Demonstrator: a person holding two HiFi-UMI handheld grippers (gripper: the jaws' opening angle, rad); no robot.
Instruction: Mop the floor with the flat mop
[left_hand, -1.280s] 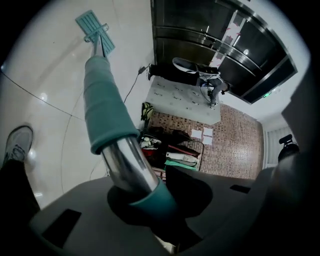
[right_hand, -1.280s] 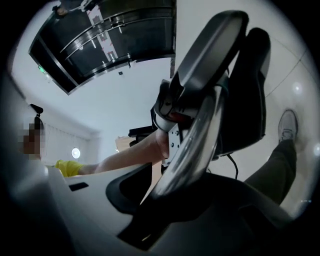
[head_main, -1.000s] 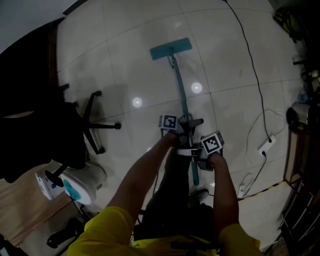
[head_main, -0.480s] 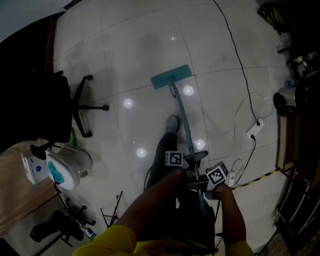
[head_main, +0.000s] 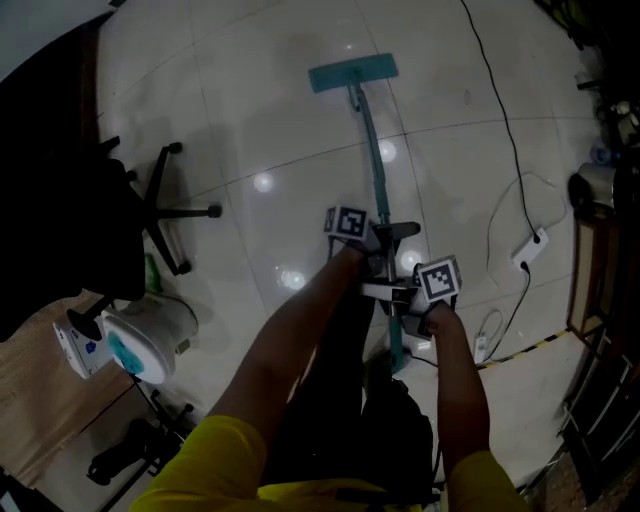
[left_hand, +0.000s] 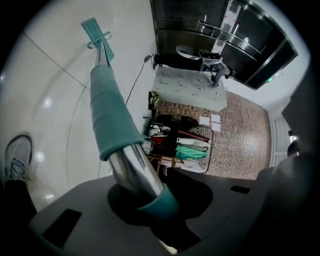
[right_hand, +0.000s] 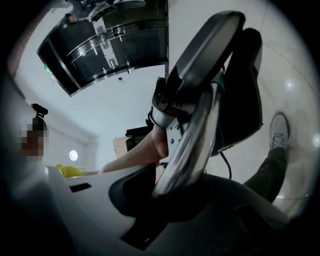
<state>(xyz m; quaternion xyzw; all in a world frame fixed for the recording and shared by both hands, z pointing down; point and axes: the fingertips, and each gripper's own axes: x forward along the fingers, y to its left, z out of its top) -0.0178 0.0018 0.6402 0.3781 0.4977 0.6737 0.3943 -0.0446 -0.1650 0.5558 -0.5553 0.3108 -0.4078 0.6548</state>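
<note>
**Mop pushed back out over the tiles**

Pushed away from the person since half a second ago, the flat mop (head_main: 377, 185) now reaches further up the floor (head_main: 270, 90). Its teal mop head (head_main: 352, 73) lies flat on the pale tiles near the top of the head view; earlier it was drawn in close to the person's foot. Both hands have travelled up the view with it.

The left tongs (head_main: 380, 238) are clamped on the handle (head_main: 365, 130) where bare chrome shows just below the end of the teal sleeve (left_hand: 107, 107). The left gripper view looks along the pole towards the mop head, with a pale shoe (left_hand: 15, 157) at its left edge.

The right tongs (head_main: 395, 293) sit just behind, lower on the same handle. Their jaws have just been closing, and the chrome pole runs between them, gripped.

An office chair (head_main: 165, 210) stands on the left, well apart from the mop. A white and teal appliance (head_main: 130, 345) sits below it in the view. On the right, a dark cable (head_main: 500, 110) runs down the tiles to a power strip (head_main: 533, 250).
</note>
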